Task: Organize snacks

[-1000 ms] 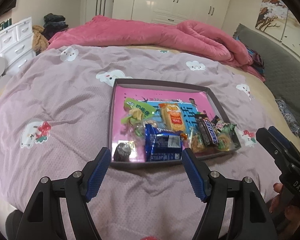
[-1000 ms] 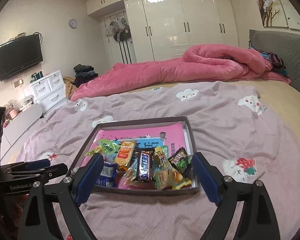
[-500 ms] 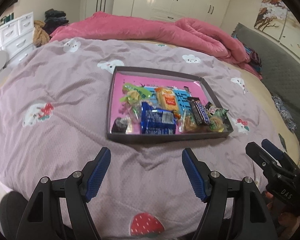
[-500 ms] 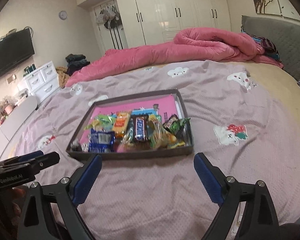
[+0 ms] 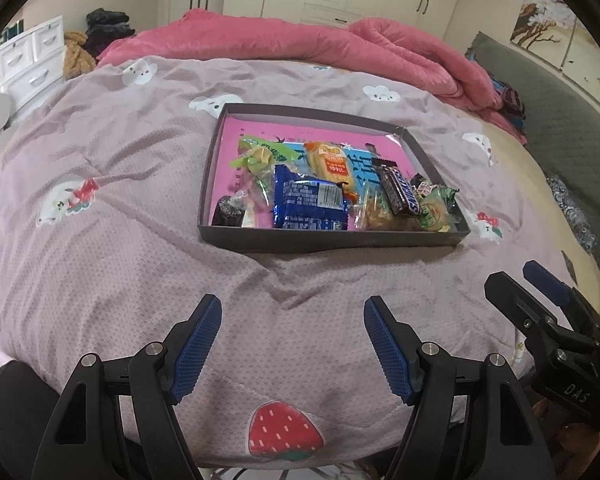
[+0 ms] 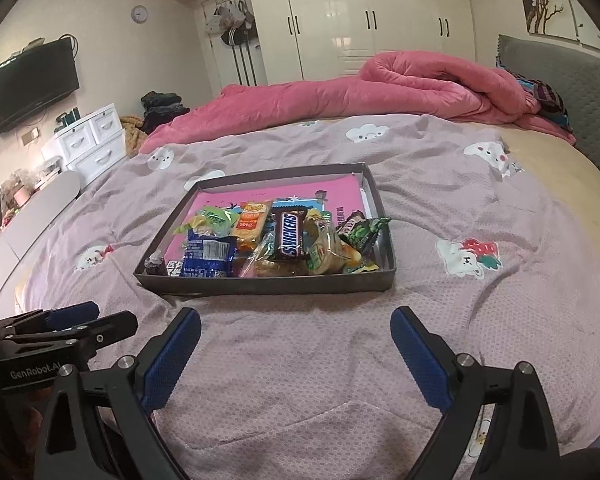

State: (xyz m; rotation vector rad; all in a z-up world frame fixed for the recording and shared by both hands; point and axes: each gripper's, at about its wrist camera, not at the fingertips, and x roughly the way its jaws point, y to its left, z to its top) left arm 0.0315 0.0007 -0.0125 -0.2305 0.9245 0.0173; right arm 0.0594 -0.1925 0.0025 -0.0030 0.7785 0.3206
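Now, line by line:
Left gripper: the black left gripper with blue ribbed pads (image 5: 292, 344) has its jaws spread and empty, low over the near bedspread.
Right gripper: the black right gripper with blue pads (image 6: 296, 354) gapes the same, holding nothing.
Change: both have drawn back from the tray since a second ago; likely the sorting is done or paused.
Tray: the shallow grey cardboard tray with a pink floor (image 5: 332, 240) lies farther out, well apart from both.
Snacks: the blue foil biscuit packet (image 5: 310, 202) and brown Snickers bar (image 6: 291, 236) crowd its near edge.
Bed: the mauve cartoon-print bedspread (image 5: 120, 240) carries it all.
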